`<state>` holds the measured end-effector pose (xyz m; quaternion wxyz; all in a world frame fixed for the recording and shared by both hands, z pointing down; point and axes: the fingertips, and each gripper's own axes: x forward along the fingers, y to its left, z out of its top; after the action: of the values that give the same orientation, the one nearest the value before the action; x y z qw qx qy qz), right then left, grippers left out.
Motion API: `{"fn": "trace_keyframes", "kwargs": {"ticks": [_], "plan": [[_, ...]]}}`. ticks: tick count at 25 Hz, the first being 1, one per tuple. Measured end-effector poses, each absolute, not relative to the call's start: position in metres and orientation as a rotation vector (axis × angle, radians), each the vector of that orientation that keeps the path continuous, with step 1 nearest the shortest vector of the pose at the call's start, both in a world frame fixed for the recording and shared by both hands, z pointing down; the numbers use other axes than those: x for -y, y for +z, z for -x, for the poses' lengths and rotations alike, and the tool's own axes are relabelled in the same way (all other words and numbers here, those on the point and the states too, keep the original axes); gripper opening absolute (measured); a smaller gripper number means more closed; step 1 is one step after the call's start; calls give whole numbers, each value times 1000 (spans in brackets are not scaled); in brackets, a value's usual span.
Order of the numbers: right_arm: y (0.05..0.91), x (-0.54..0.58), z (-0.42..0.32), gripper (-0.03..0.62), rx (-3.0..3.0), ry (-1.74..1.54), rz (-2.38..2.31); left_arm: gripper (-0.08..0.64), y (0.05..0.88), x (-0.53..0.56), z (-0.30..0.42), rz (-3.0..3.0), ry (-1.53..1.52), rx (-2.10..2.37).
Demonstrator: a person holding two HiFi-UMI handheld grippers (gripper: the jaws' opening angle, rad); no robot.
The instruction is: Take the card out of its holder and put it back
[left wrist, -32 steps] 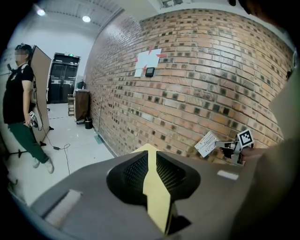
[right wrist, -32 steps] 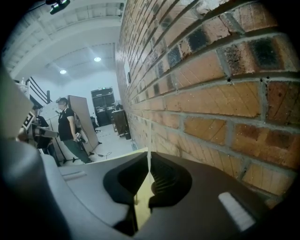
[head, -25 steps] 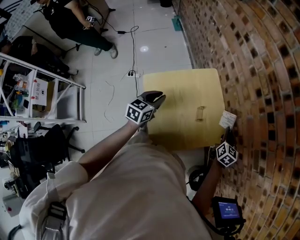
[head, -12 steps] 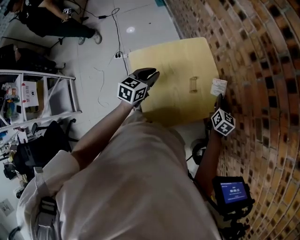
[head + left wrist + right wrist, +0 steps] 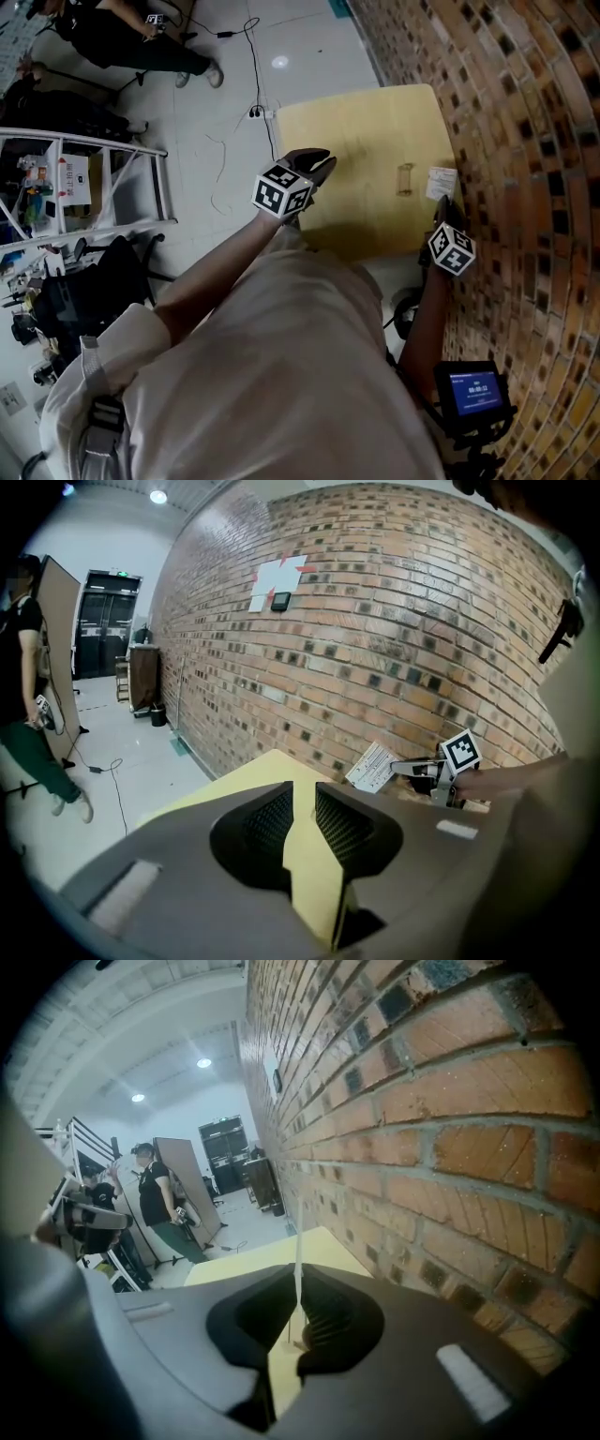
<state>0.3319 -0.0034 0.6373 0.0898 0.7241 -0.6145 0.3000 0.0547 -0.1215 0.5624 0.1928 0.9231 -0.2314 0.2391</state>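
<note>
A clear upright card holder [image 5: 405, 178] stands on the yellow table [image 5: 356, 122] near the brick wall. My right gripper [image 5: 442, 202] is shut on a white printed card [image 5: 441, 183] and holds it just right of the holder, close to the wall. In the right gripper view the card [image 5: 298, 1241] stands edge-on between the pads. The left gripper view shows the card [image 5: 373, 767] tilted above the table. My left gripper [image 5: 321, 163] hovers over the table's left edge, jaws slightly apart with nothing between them [image 5: 302, 797].
The brick wall [image 5: 525, 141] runs along the table's right side. A metal rack [image 5: 84, 187] stands at the left. A cable and power strip [image 5: 255, 112] lie on the floor beyond the table. People [image 5: 131, 37] are at the far left. A small screen [image 5: 473, 392] is at bottom right.
My right gripper has come down and moved the card closer to the holder. The left gripper has stayed roughly where it was.
</note>
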Motion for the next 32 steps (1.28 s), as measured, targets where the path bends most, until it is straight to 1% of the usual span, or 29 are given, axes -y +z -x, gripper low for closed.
{"fn": "trace_keyframes", "kwargs": {"ticks": [13, 32], "plan": [[679, 29, -301, 14, 1854, 960, -2019, 94, 569, 123, -31, -2555, 703, 691], [718, 38, -294, 14, 1814, 1025, -1941, 94, 576, 130, -29, -2537, 724, 694]]}}
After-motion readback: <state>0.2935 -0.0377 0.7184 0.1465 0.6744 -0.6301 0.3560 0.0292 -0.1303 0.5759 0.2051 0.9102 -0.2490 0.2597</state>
